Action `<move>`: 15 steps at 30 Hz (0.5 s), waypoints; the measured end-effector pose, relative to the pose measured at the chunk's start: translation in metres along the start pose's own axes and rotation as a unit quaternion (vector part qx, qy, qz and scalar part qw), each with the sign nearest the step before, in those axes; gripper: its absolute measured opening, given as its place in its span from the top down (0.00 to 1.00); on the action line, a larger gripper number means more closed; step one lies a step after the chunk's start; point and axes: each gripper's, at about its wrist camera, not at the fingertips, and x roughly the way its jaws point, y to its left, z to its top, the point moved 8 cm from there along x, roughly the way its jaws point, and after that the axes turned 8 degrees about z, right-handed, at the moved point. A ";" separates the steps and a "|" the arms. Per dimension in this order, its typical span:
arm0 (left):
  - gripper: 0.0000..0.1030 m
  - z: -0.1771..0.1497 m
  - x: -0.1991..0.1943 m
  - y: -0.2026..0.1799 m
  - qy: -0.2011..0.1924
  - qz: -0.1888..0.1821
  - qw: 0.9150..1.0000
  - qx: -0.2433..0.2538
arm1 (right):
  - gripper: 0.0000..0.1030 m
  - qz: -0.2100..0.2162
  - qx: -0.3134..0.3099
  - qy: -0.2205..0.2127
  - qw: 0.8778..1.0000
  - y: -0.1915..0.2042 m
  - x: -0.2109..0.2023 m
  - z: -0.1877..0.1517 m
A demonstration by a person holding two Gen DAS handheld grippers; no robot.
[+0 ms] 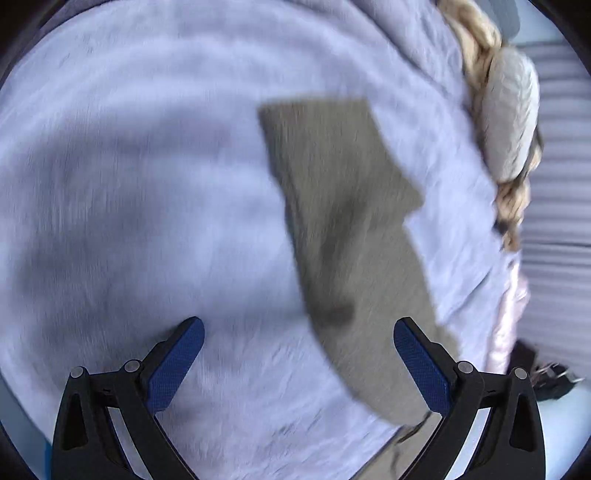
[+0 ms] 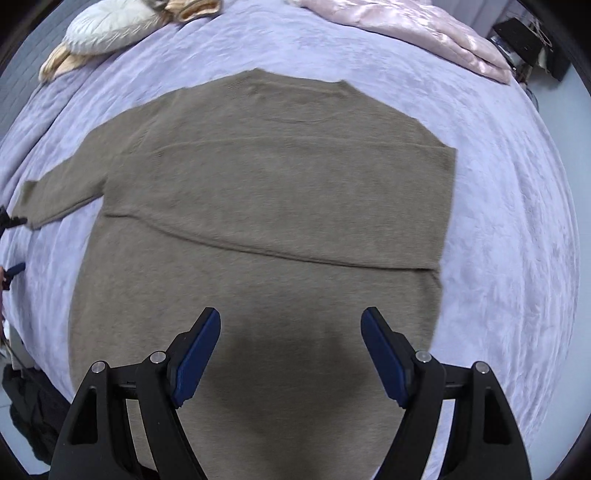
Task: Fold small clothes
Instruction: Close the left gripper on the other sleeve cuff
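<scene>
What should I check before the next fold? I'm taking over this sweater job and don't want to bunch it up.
1. Right sleeve folded in across the sweater: ok, its edge crosses the body.
2. Left sleeve folded in: not ok, it lies stretched out on the bedspread.
3. Left gripper free: ok, jaws wide apart, nothing between them, sleeve below.
4. Right gripper free: ok, jaws wide apart above the sweater's body.
5. Room on the bed: ok, the pillow and pink quilt lie clear of the sweater.
6. Bottom hem flat: cannot tell, it is hidden behind the right gripper.
</scene>
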 end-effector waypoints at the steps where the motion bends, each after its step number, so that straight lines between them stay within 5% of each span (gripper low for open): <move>1: 0.00 0.012 -0.004 0.001 -0.009 -0.019 1.000 -0.007 | 0.21 0.002 -0.005 0.001 1.000 0.011 0.002 0.002; 13: 0.00 0.076 0.025 -0.011 -0.009 -0.168 0.983 -0.068 | 0.21 -0.018 -0.098 0.036 0.994 0.108 0.004 -0.012; 14: 0.03 0.078 0.024 -0.012 -0.015 -0.179 0.981 -0.075 | 0.21 -0.021 -0.101 0.040 0.994 0.111 0.005 -0.014; 15: 0.23 0.082 0.028 -0.020 -0.022 -0.183 0.980 -0.075 | 0.21 -0.024 -0.103 0.044 0.993 0.114 0.005 -0.016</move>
